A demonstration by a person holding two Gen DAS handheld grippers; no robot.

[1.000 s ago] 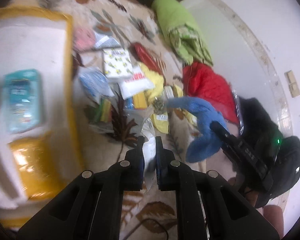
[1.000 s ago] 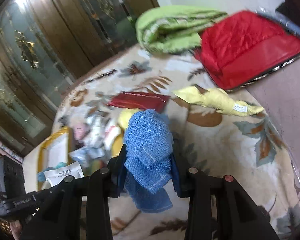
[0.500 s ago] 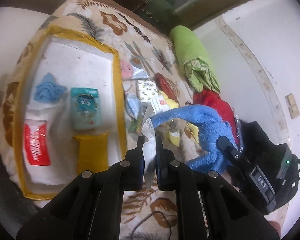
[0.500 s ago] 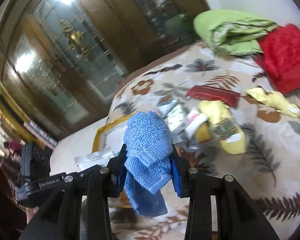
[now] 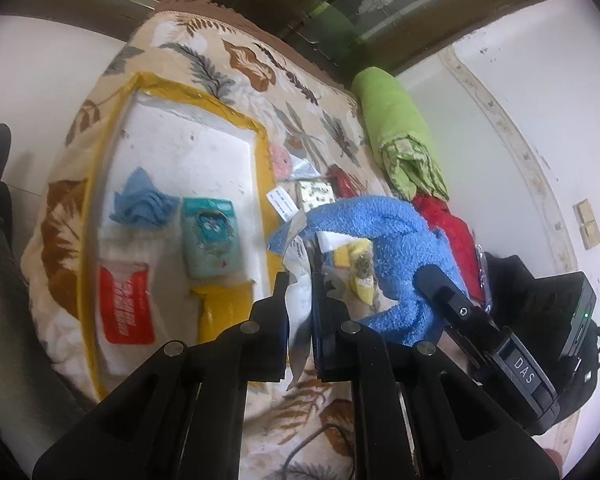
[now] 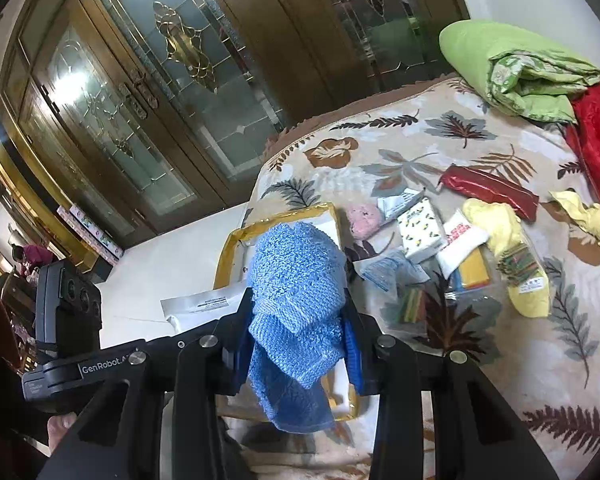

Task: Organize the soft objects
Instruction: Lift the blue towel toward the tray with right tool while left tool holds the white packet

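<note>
Left wrist view: looking steeply down past the jaws onto the yellow-rimmed tray [image 5: 100, 248] on the left. Right wrist view: lower, facing across the bed toward glass doors [image 6: 172, 92]. Shared by both: tray [image 6: 236, 244], blue towel [image 5: 384, 236] [image 6: 296, 304], green blanket [image 5: 396, 128] [image 6: 508, 68].

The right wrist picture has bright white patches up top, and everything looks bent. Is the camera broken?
No. In the right wrist view the white patches are glare on the glass doors, and the fisheye lens bends straight lines. The blue towel in the right gripper is sharp. In the left wrist view the red packet looks slightly smeared.
</note>
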